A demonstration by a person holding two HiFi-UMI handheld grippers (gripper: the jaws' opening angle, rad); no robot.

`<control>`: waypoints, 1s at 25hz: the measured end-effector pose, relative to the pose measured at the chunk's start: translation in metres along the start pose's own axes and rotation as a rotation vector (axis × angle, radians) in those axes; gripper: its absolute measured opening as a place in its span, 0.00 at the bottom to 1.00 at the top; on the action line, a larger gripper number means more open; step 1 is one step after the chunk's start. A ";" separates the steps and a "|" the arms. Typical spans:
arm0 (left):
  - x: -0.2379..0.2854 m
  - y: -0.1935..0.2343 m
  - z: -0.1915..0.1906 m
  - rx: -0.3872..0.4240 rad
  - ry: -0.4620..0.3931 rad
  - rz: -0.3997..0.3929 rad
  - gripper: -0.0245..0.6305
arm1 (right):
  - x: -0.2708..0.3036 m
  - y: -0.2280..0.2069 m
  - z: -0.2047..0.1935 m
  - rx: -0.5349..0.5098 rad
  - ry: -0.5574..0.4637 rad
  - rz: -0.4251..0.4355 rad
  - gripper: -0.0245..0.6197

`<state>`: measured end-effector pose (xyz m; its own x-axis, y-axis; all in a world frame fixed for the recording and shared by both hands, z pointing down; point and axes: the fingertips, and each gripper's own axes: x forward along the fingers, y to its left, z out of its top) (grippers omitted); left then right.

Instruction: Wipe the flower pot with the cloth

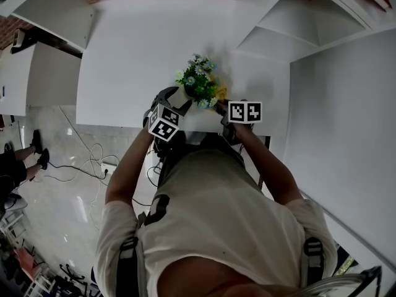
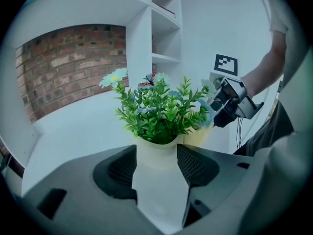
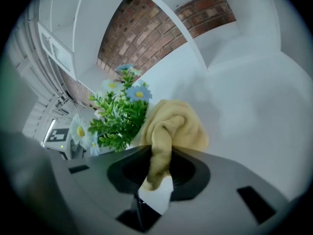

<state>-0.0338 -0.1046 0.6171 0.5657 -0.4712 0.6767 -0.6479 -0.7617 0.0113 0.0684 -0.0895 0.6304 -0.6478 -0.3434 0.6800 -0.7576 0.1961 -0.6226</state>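
Observation:
A white flower pot [image 2: 156,151] with green leaves and pale daisies [image 2: 161,109] stands on the white table near its front edge. My left gripper [image 2: 155,166] is shut on the pot, one pad against each side of it. My right gripper [image 3: 156,173] is shut on a yellow cloth [image 3: 173,126], which bunches up beyond the jaws against the pot's far right side. In the head view the pot [image 1: 181,97] sits between the left gripper [image 1: 175,99] and the right gripper [image 1: 219,107], with the cloth [image 1: 220,93] beside the plant. In the left gripper view the cloth [image 2: 198,133] shows behind the pot.
The white table [image 1: 136,54] runs back to a brick wall [image 2: 68,67]. A white shelf unit [image 1: 297,17] stands on the right. Below the table's front edge cables [image 1: 86,159] lie on the pale floor, and a person's feet [image 1: 37,150] show at the far left.

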 end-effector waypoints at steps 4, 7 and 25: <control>0.004 0.000 -0.003 0.055 0.032 -0.037 0.45 | -0.005 -0.002 0.020 0.012 -0.052 -0.001 0.19; 0.010 -0.003 -0.004 0.046 0.039 -0.047 0.45 | -0.002 0.000 0.019 0.010 -0.044 -0.004 0.19; 0.009 -0.020 -0.004 -0.208 -0.007 0.044 0.43 | 0.013 0.021 -0.038 0.013 0.058 0.044 0.19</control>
<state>-0.0180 -0.0915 0.6258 0.5377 -0.5052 0.6750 -0.7627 -0.6328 0.1339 0.0411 -0.0554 0.6407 -0.6841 -0.2809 0.6731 -0.7276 0.1981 -0.6568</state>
